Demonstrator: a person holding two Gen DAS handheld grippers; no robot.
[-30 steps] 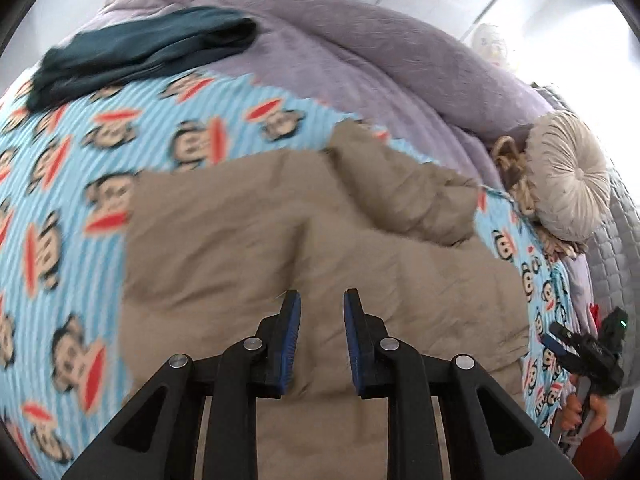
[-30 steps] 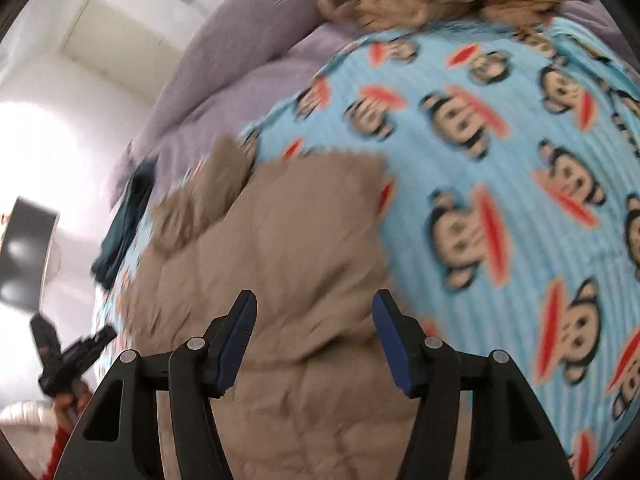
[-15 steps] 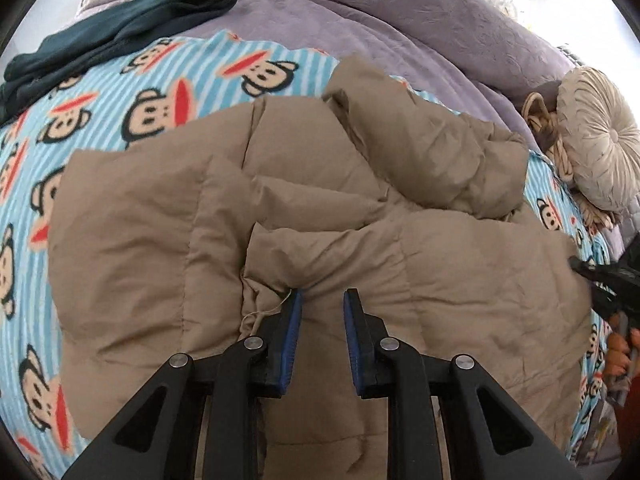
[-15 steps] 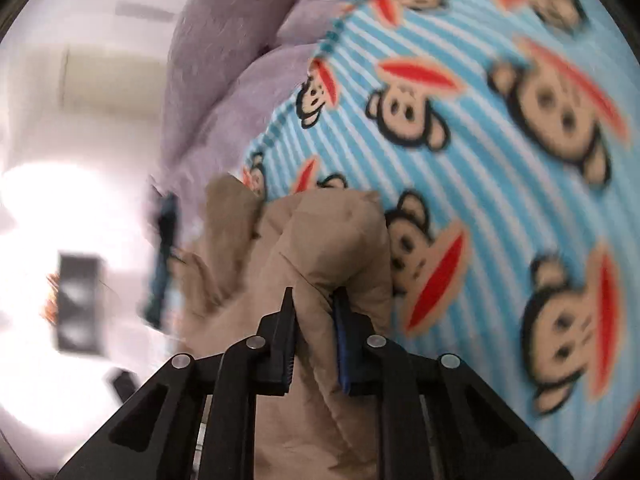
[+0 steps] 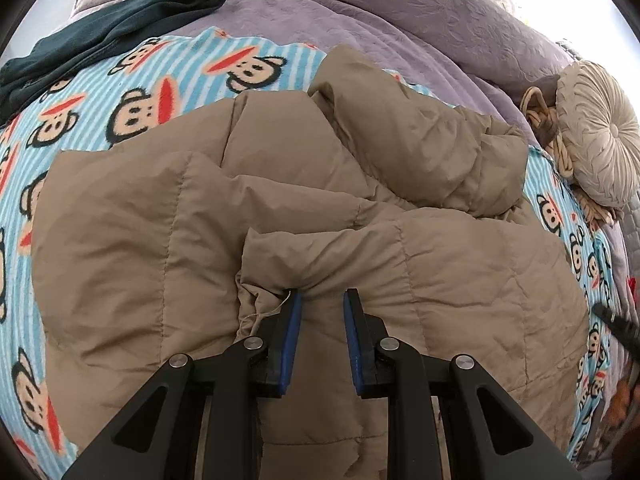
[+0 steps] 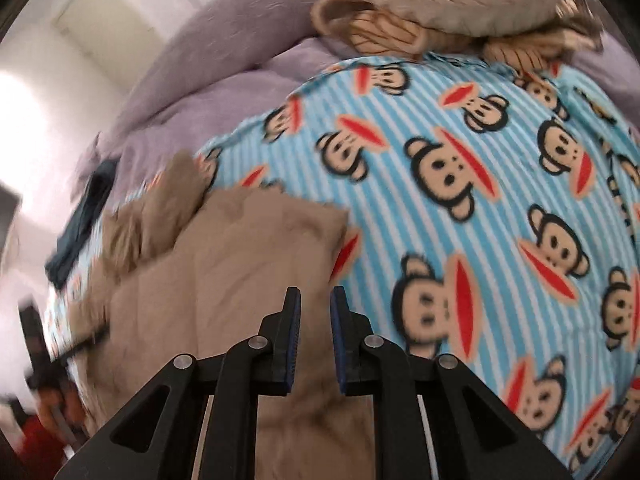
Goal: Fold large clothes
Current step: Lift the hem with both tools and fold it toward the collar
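The near hem of the tan quilted jacket [image 5: 320,208] is cut off by the bottom of the left wrist view, and much of it is covered by the black arms of the left gripper [image 5: 320,300]. In the right wrist view the frame is smeared by motion: the jacket's [image 6: 240,280] far edges are blurred, and the dark shape at the left rim cannot be made out with certainty.

Half a second ago the right gripper [image 6: 314,300] was clamped on a raised corner of the jacket; that corner is now laid down flat, and the blue pads are seen parted with nothing between them. On the left side a fold of the jacket is bunched against the tips of the fingers [image 5: 292,320], much as before, yet a clear gap is kept between the pads and no cloth is pinched.

The jacket is spread on the monkey-print blanket [image 5: 160,80], with its hood or sleeve heaped on the side away from the left gripper. Beyond the jacket a purple quilt [image 5: 360,12] and a dark teal garment [image 5: 120,28] are seen, and a round beige cushion [image 5: 600,136] lies off its far right corner. Both grippers are held low over the jacket's near edge, pointing across it.
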